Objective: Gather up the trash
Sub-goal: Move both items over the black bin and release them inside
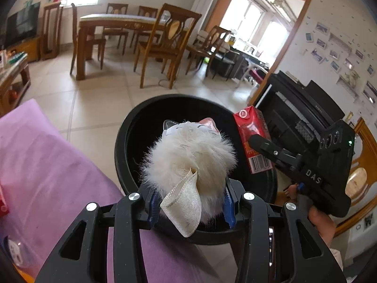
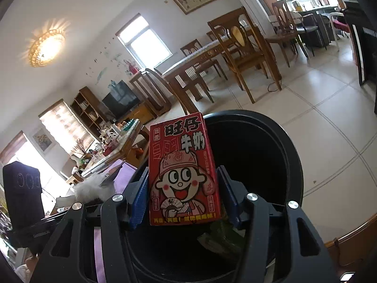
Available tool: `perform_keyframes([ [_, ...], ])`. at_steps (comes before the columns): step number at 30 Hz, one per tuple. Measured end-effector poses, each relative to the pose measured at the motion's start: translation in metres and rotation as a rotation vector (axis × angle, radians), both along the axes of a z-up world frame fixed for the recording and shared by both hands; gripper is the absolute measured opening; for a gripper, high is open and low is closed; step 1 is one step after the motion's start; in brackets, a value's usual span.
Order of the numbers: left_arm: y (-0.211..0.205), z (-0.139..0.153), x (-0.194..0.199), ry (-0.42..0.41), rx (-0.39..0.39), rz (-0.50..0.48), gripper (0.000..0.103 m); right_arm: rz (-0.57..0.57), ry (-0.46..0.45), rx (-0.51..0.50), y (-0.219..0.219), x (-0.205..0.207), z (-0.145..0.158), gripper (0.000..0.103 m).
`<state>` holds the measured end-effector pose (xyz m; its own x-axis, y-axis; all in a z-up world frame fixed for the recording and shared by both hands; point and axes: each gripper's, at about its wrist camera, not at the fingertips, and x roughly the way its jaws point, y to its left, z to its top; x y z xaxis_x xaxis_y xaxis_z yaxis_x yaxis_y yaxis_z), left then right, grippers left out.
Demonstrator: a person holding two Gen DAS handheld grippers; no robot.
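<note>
While both pieces of trash hang over the round black plastic bin point(image 1: 132, 127), we see the white fluffy cat-faced toy with a cream fabric loop point(image 1: 190, 158) clamped between the blue pads of the left gripper point(image 1: 192, 206), its jaws partly closed on the fur above the bin's near rim. To the right, the red rectangular milk carton with a cartoon face point(image 2: 182, 174) stands upright in the right gripper point(image 2: 183, 200), blue pads point(image 2: 140, 200) pressing its two sides, over the bin's dark mouth. A purple cloth-covered surface point(image 1: 47, 172) lies left of the bin; wooden dining chairs point(image 1: 165, 47) stand far behind.
</note>
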<state>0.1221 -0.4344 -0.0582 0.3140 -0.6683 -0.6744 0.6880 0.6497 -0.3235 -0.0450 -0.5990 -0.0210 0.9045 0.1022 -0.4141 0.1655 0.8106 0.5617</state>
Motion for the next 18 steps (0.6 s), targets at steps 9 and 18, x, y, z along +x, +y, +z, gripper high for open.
perform_keyframes([
  [9,0.008,-0.003,-0.001,-0.02,0.039,0.05,0.077,0.022,0.007,-0.017,-0.002,0.0,0.004,0.069],
  [18,0.072,0.025,-0.031,-0.069,0.032,0.064,0.077,0.042,-0.013,-0.051,0.018,-0.005,0.021,0.082],
])
